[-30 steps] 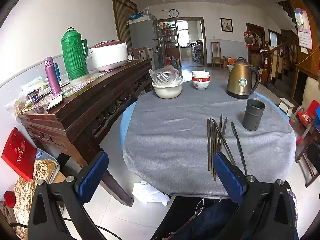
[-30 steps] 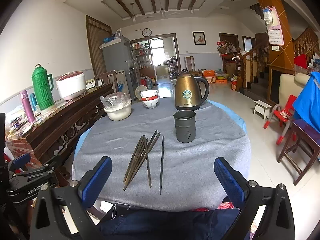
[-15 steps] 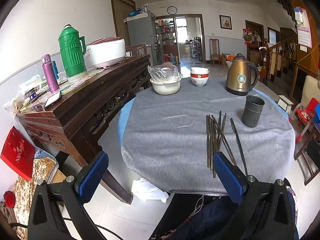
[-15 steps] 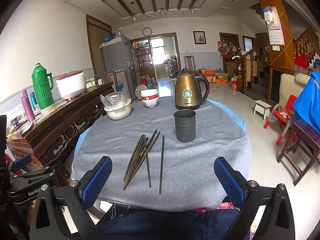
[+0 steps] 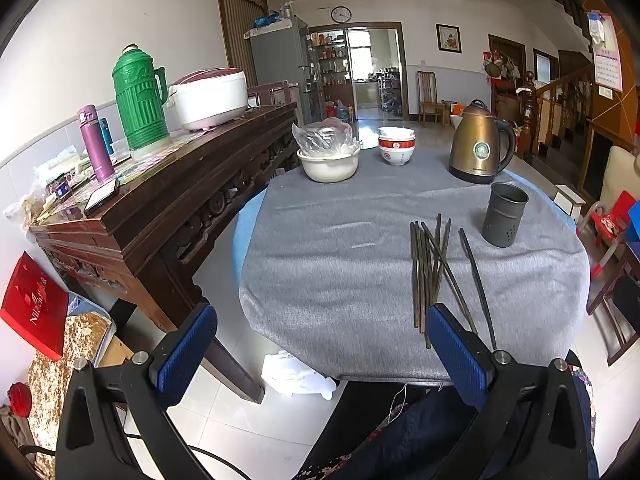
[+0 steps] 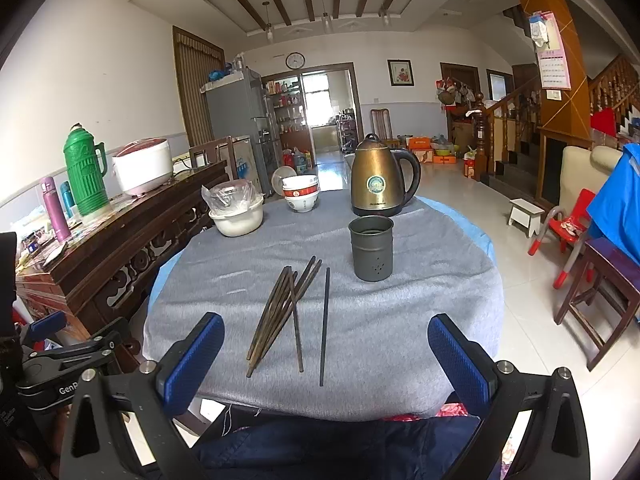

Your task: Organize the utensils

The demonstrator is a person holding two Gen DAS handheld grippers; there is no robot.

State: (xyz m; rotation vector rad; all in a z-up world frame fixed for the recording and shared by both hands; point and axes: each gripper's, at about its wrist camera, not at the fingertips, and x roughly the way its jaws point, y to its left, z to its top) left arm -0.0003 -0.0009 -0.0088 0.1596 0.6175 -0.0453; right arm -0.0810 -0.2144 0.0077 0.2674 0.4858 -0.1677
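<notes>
We see a loose bundle of thin dark-brown wooden chopsticks (image 6: 286, 312) lying fanned on the grey cloth of the round table (image 6: 400, 320), one darker single chopstick (image 6: 324, 324) just beside them on the right, and the grey perforated metal holder cup (image 6: 371, 248) upright beyond, apart from them. Our left gripper (image 5: 320, 344) and right gripper (image 6: 326, 352) both hover with blue-padded jaws spread wide, nothing between them. Against a second ago the chopsticks lie unmoved, while the left view has perhaps drifted slightly closer to the table, though the fisheye makes that hard to judge.
</notes>
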